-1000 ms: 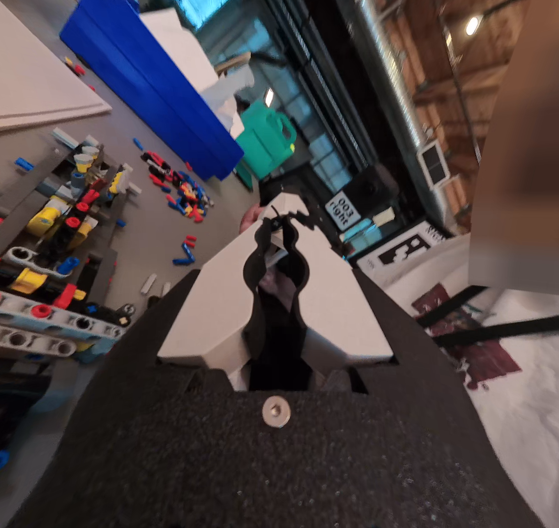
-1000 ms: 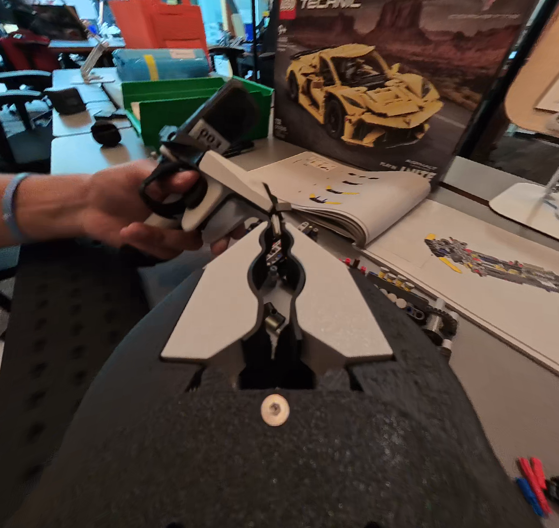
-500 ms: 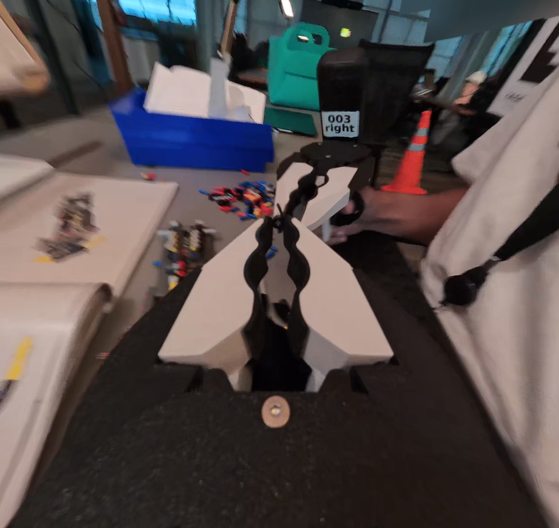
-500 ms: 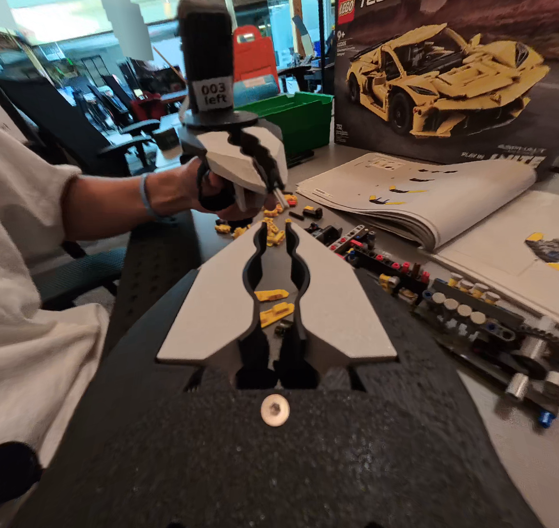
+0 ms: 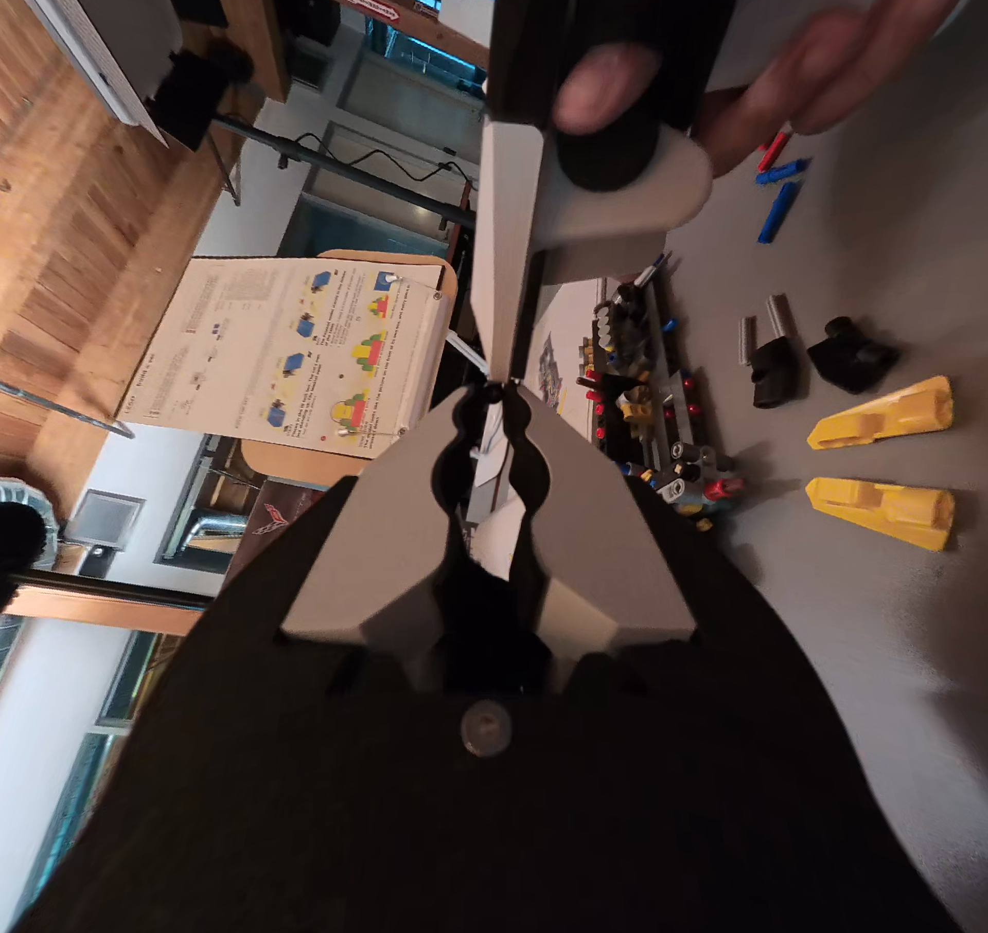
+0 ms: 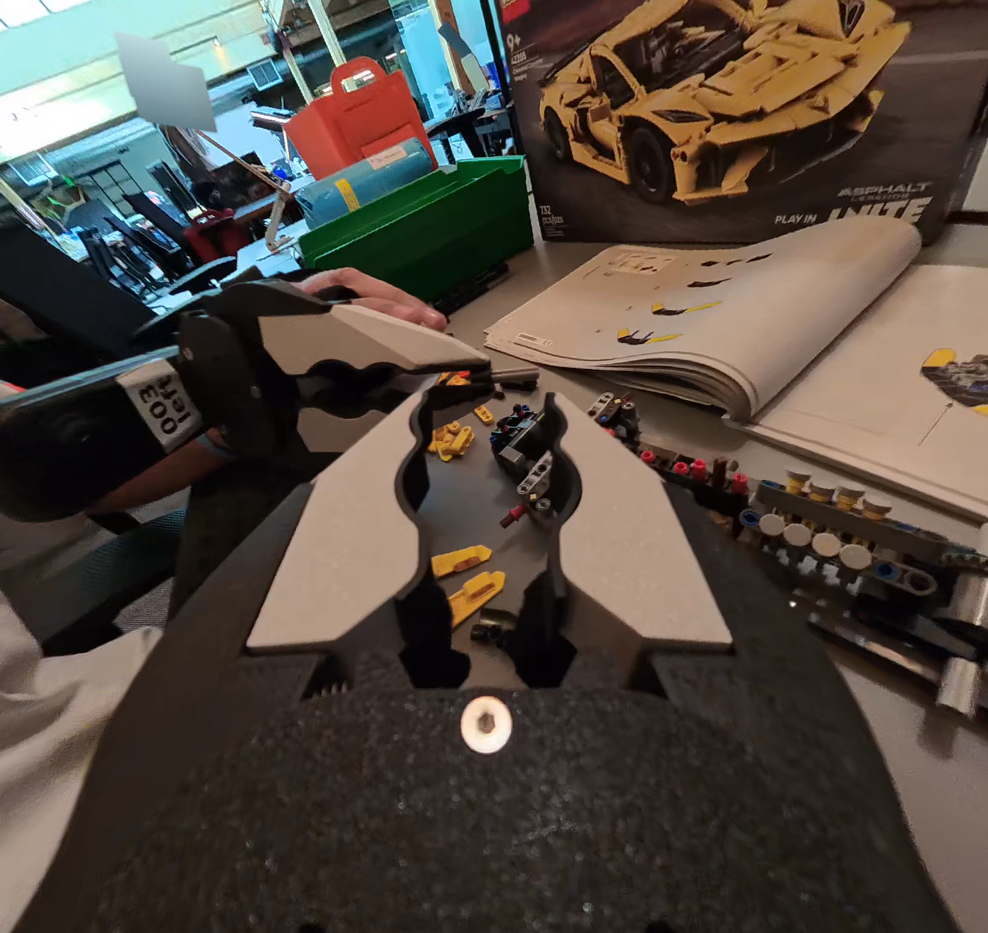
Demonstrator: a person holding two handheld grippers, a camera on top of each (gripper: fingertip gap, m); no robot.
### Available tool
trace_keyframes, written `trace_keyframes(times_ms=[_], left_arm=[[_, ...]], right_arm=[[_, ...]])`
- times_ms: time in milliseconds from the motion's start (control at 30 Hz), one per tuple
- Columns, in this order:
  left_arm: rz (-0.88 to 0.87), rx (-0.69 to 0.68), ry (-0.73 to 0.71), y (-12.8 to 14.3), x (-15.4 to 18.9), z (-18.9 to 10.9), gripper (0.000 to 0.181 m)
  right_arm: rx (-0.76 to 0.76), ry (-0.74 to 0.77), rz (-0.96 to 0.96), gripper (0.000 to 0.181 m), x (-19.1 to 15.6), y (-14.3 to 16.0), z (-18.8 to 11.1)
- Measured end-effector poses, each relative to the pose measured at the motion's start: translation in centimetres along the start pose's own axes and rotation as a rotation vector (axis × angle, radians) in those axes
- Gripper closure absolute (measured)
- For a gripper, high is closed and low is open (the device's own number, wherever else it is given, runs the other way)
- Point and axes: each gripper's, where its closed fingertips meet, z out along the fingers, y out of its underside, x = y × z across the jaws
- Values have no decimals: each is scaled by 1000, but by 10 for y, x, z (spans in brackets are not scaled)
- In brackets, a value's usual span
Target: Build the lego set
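My left gripper [image 5: 494, 391] is shut on a small grey pin [image 6: 517, 373]. It lies on its side, low over the table, and also shows in the right wrist view [image 6: 481, 370]. My right gripper [image 6: 489, 405] is open and empty, just right of the left one's tips; in the left wrist view its fingers [image 5: 508, 266] hang close ahead. The long part-built chassis [image 6: 802, 528] lies to the right on the table and also shows in the left wrist view [image 5: 641, 399]. Two yellow panels [image 6: 462, 560] and a small black sub-assembly [image 6: 516, 437] lie between my right fingers.
An open instruction booklet [image 6: 722, 319] and the set's box [image 6: 748, 95] stand behind the chassis. A green bin [image 6: 427, 223] is at the back. Small yellow parts [image 6: 452, 434], two black parts [image 5: 775, 373] and blue and red pins [image 5: 775, 196] lie loose on the table. My two grippers' fingertips are within a few centimetres of each other.
My right gripper has opened wide, from shut a second ago. My left gripper has rolled onto its side and dropped toward the table, still holding the pin.
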Motion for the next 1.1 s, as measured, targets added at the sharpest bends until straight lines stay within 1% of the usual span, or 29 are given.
trace_keyframes(times_ms=[100,167,233,400,467,700,833,967,1100], left_arm=[[18,7,4,-3,3,-1,176],[31,10,14,-5,6,-1,176],[42,11,14,-7,7,0,176],[30,10,34,-7,11,1,176],[21,10,37,-7,12,1,176],[-4,6,56,-7,16,4,176],[-16,4,60,-7,16,4,176],[14,13,58,-9,18,4,176],[3,37,62,-12,18,0,176]], right_arm=[[0,44,-83,142,3,0,0],[-2,42,-121,147,0,1,1],[-5,72,-148,152,3,2,1],[-29,52,-88,156,5,6,0],[-35,66,-101,158,6,6,0],[-72,92,-96,159,8,10,-2],[-58,57,-51,159,8,10,-2],[-58,5,-41,157,5,11,-6],[-53,-44,-45,158,0,12,-8]])
